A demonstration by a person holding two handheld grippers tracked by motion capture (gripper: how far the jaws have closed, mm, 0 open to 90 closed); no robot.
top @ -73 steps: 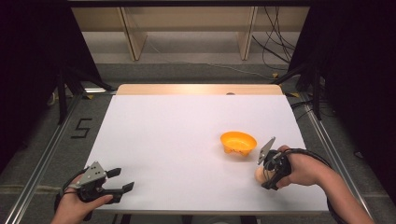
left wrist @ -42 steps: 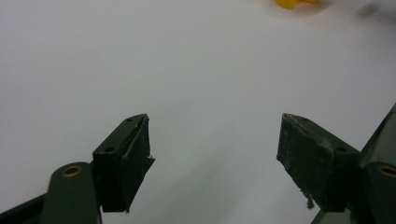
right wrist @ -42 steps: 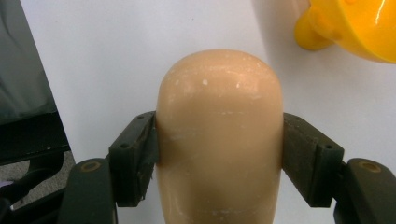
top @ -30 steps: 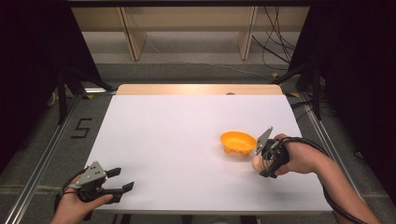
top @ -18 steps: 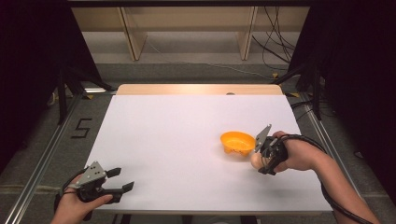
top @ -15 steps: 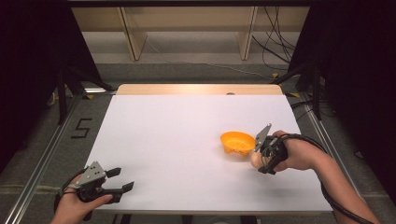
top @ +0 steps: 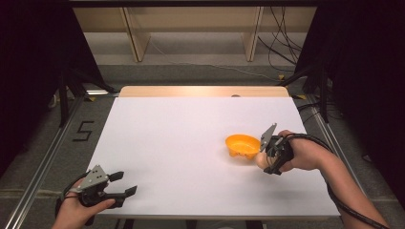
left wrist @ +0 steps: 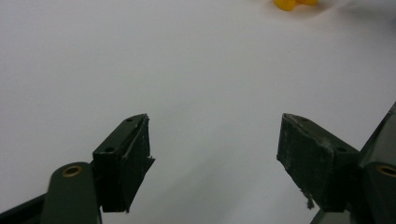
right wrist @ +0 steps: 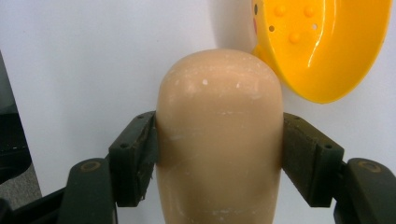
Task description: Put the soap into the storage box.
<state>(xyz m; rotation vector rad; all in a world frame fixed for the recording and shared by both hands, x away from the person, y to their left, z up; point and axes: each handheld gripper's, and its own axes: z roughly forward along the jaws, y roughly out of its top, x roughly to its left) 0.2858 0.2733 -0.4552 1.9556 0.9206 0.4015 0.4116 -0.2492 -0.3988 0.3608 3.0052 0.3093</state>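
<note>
My right gripper is clamped on a smooth, tan, egg-shaped object; both black jaws press flat against its sides, and its rounded end points past them toward the shallow orange plastic bowl. In the right gripper view the egg's tip sits just beside the bowl's rim — I cannot tell whether the two touch; the bowl's glossy inside carries small round bumps and a few holes. From the high view my right hand holds the gripper on the right side of the white table top, immediately right of the bowl, with the egg peeking out pale between gripper and bowl; a black cable trails back along my forearm.

My left gripper rests at the near left corner of the table, held in my left hand; its jaws stand wide apart with nothing between them — the left gripper view shows bare white table in the gap, and the orange bowl far off at the top edge. The two grippers are well apart.
</note>
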